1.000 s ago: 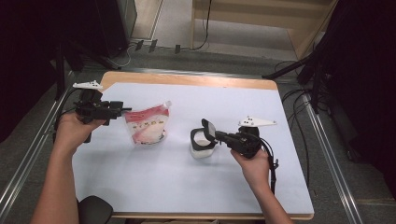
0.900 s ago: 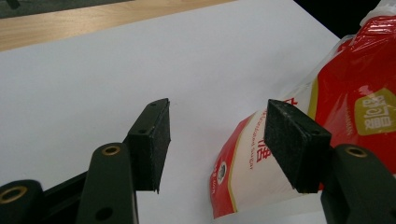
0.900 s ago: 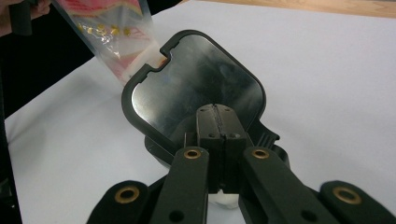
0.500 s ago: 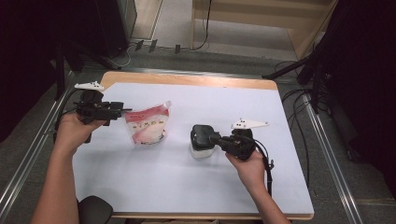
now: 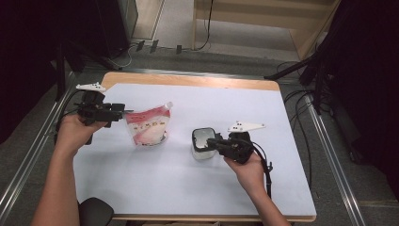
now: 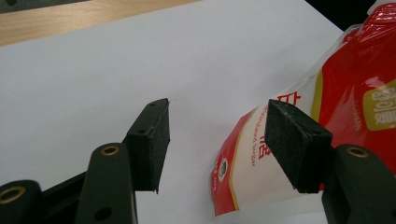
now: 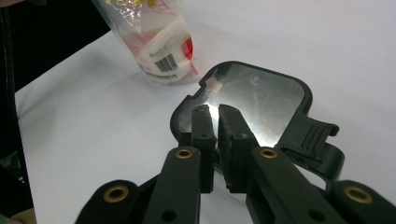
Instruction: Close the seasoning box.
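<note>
A red and white pouch (image 5: 147,127) stands left of the table's middle. My left gripper (image 5: 123,112) is level at its left edge, open. In the left gripper view the pouch (image 6: 345,116) sits behind the right pad, and its corner reaches into the gap of the left gripper (image 6: 217,140). A small clear container (image 5: 201,151) stands to the right, with a black lid (image 5: 203,136) lying on it. My right gripper (image 5: 211,141) is at the lid's right rim. In the right gripper view the right gripper (image 7: 214,112) has just been opening. A thin gap shows between its pads over the lid (image 7: 266,98).
The white table top (image 5: 197,193) has a wooden far edge (image 5: 188,81) and metal rails along both sides. A dark rounded object (image 5: 94,212) sits at the near left corner. Cables (image 5: 301,101) run off the right side. The pouch (image 7: 159,46) stands beyond the lid in the right gripper view.
The right gripper brought the lid down from a raised tilt to lie flat on the container and shifted slightly left. The left gripper and pouch kept still.
</note>
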